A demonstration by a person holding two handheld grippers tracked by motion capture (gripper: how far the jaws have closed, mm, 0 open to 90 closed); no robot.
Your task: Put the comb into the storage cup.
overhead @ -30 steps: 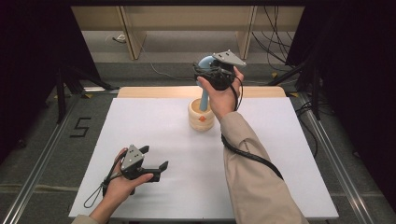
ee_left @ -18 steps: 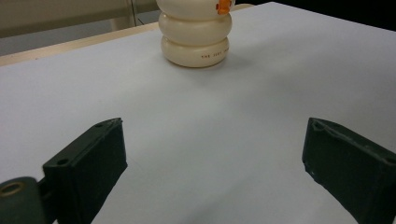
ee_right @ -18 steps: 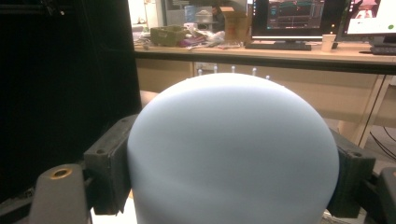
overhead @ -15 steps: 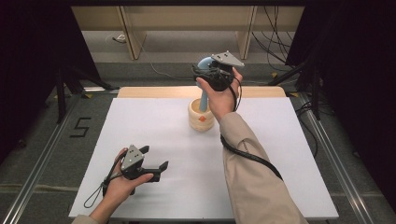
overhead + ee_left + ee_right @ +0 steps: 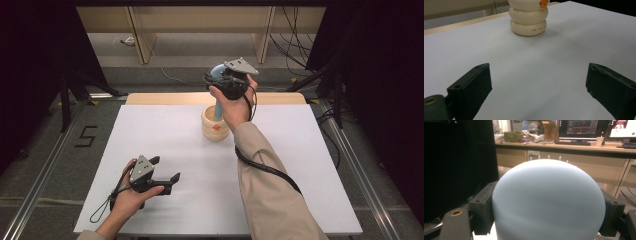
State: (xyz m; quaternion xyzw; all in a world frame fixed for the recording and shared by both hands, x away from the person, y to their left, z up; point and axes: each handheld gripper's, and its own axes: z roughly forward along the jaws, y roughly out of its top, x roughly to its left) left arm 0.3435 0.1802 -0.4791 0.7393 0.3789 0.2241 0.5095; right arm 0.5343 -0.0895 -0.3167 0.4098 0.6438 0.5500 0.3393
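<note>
Right gripper (image 5: 220, 76) unmoved since before — clamped on blue knob (image 5: 549, 202).

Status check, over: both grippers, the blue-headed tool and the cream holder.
Right gripper shut on blue tool's rounded head, shaft standing in cream ribbed holder. Left gripper open, on the white table nearer the person. Nothing in the way.

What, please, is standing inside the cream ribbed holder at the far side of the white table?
A pale blue handle rises from the cream ribbed holder; the right gripper clamps its rounded top. Its lower end is hidden inside.
</note>
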